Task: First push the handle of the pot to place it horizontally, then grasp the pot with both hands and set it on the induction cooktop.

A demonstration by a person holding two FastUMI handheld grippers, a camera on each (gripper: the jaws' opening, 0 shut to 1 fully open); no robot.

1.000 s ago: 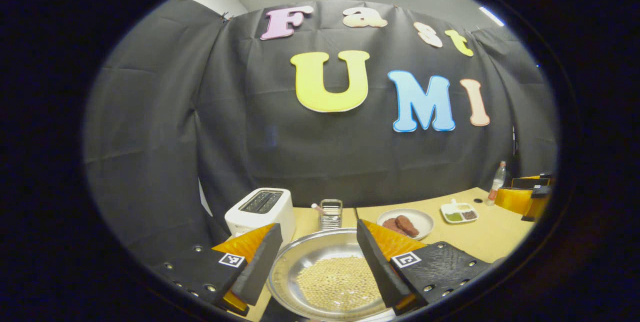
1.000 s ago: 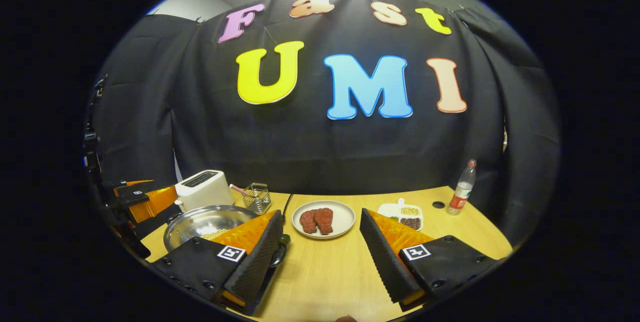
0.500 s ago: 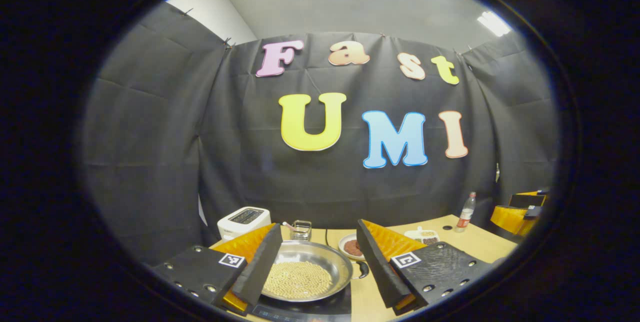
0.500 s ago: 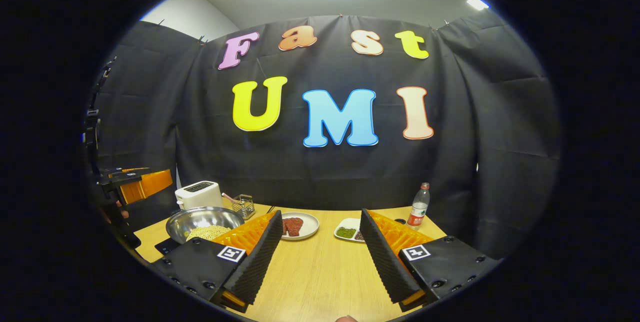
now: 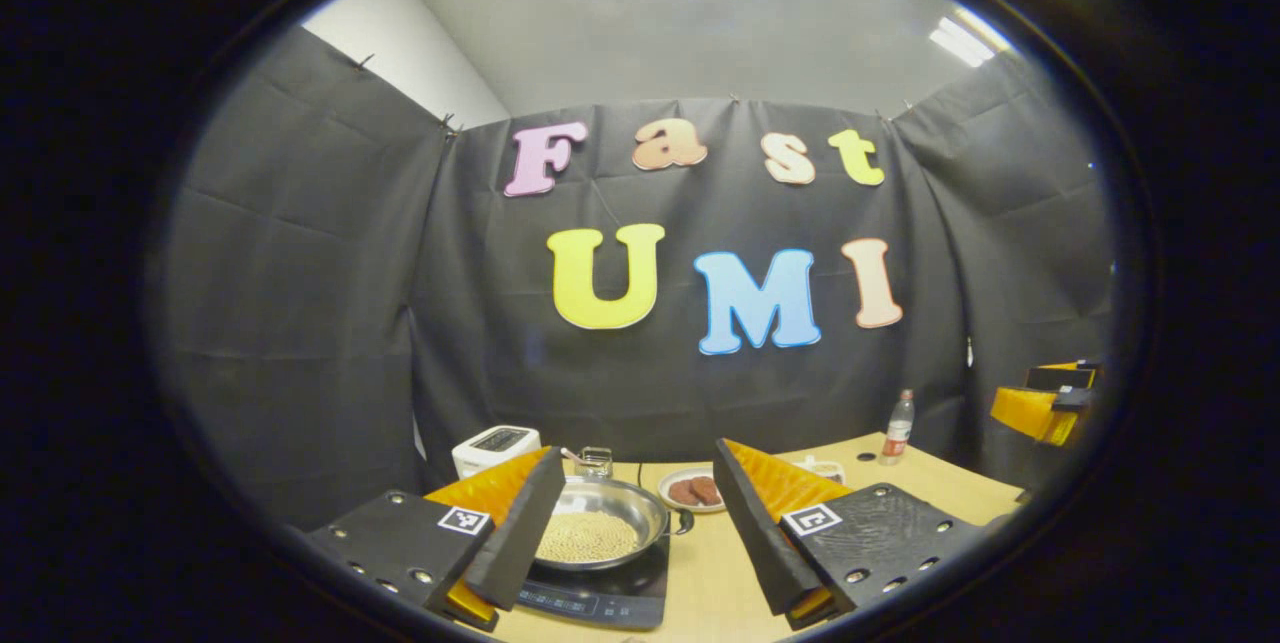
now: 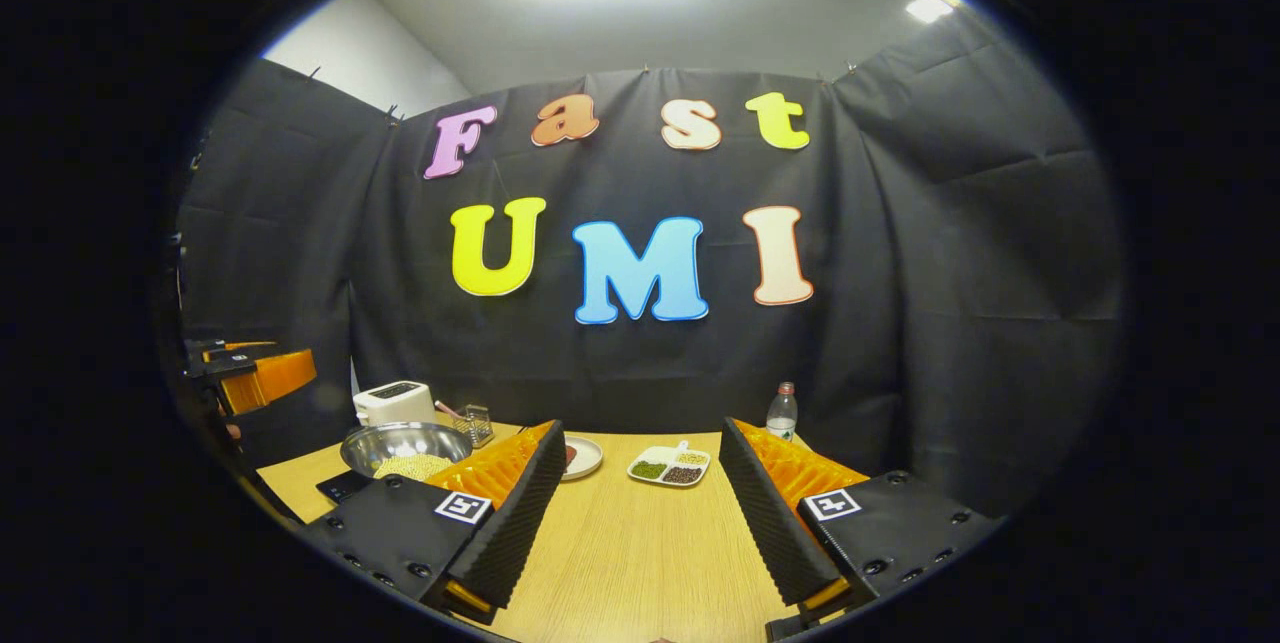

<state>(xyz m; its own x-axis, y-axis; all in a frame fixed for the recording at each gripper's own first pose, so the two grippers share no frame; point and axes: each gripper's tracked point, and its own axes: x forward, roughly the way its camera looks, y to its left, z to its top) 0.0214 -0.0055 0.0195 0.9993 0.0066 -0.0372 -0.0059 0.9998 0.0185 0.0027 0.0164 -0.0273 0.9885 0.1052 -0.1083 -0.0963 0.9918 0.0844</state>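
While the left gripper (image 5: 630, 523) hangs with its jaws apart and nothing between them, its view shows the pot (image 5: 600, 523) sitting on the cooktop (image 5: 600, 598). Beans fill the pot, so it is probably heavy, and its smooth metal wall looks slippery; I would take it by the small handle (image 5: 685, 521) on the side toward the plate (image 5: 693, 493), and by the opposite rim.

In the right gripper view, the right gripper (image 6: 640, 513) is also spread and empty over the table (image 6: 640, 543), well apart from the pot (image 6: 405, 448).
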